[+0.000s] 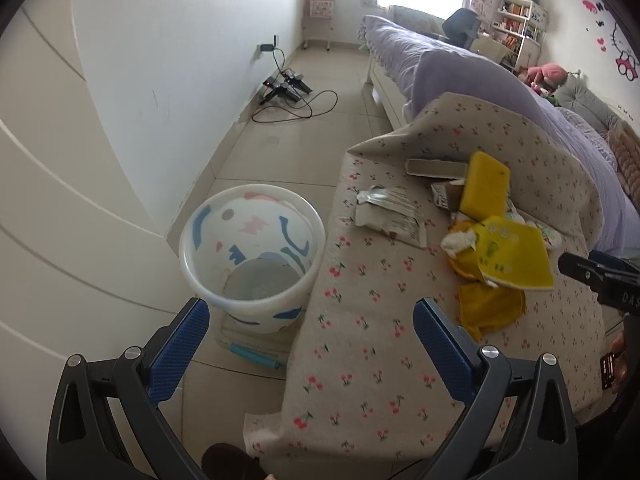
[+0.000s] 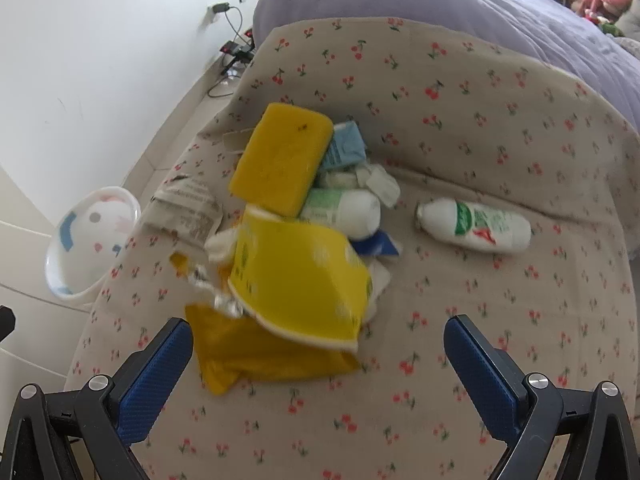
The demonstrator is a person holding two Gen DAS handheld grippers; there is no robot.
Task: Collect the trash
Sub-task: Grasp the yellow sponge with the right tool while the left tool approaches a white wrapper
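Note:
A pile of trash lies on a cherry-print cloth [image 2: 480,92]: a yellow sponge [image 2: 282,158], a crumpled yellow packet [image 2: 296,280], a yellow wrapper [image 2: 256,356], a grey torn sachet [image 2: 188,208], two white bottles [image 2: 476,226] [image 2: 348,210] and blue cartons. The left wrist view shows the same sponge [image 1: 484,184], packet [image 1: 508,256] and sachet [image 1: 388,212]. A white patterned bin [image 1: 252,256] stands on the floor beside the cloth's edge. My left gripper [image 1: 310,350] is open, above the bin and cloth edge. My right gripper [image 2: 316,364] is open, just short of the yellow wrapper.
A purple duvet [image 1: 440,64] covers the bed behind the cloth. Cables and chargers [image 1: 288,92] lie on the tiled floor by the white wall. A teal item [image 1: 254,356] lies under the bin. White cupboard doors [image 1: 60,200] stand at the left.

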